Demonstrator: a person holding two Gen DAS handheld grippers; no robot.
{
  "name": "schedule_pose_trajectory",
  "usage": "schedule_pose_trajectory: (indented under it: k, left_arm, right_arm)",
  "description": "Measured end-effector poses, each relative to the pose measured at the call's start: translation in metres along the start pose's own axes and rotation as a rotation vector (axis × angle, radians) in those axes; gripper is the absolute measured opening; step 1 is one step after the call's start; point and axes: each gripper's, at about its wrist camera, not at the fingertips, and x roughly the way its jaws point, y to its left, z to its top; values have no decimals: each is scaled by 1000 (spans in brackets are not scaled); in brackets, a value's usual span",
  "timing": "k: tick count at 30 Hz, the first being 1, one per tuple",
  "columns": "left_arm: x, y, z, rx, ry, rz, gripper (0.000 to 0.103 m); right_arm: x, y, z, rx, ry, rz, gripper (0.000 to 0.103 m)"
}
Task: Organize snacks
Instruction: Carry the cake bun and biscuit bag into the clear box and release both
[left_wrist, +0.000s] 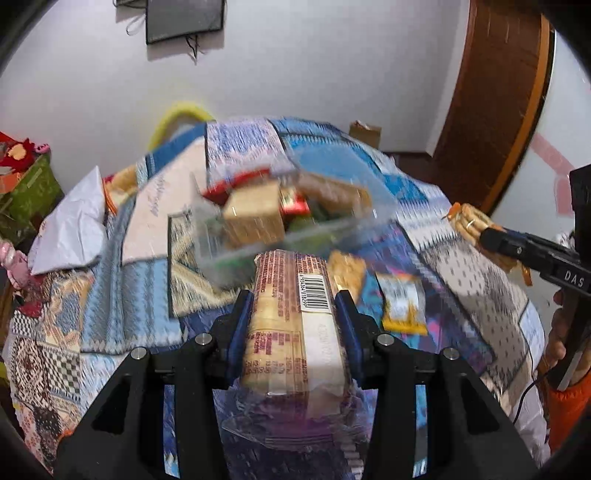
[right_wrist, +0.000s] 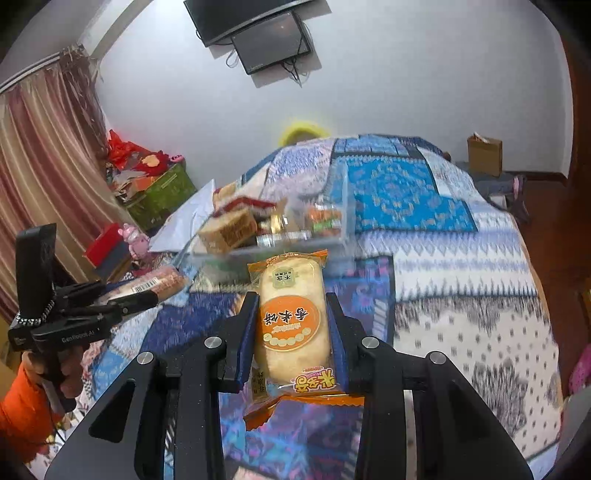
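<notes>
Both tools carried a snack toward the clear box on the bed.

The left tool (left_wrist: 295, 306) was closed around a long packet of biscuits (left_wrist: 295, 332), barcode up, its pads pinching the packet's sides near the middle, probably so it would not droop. The right tool (right_wrist: 291, 314) was clamped on an orange rice-cracker packet (right_wrist: 291, 325), gripped across its width with the label facing up. At twelve o'clock from each tool sat the clear box (left_wrist: 288, 221), already holding several snacks, so both packets looked bound for it. In the left view, two more packets lay on the quilt (left_wrist: 461, 295): a cracker pack (left_wrist: 347, 269) just beside the biscuits at one o'clock and a yellow packet (left_wrist: 402, 302) at two o'clock, apparently awaiting their turn. The background was blurred.
</notes>
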Motion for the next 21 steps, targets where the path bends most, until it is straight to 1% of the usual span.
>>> schedule_pose_trajectory:
  k: [6,9,12,16,21]
  left_arm:
    - [19,9,37,-33,-35,-1,45]
    - [32,8,53,-35,-44,6,45]
    - [48,5,68,-38,-45,4,45]
    - [72,1,89,-49,-45,-16,45]
    - [100,-1,106,-57,-39,-18,45]
  right_arm:
    - [20,4,35,-37,-32,-20,32]
    - [37,4,53,-49,-42,-26,32]
    - [53,4,65,-59,-39,-36,32]
    - [79,1,78,-70,-31,-50,32]
    - [112,-7,90,-84,-8,-79,32]
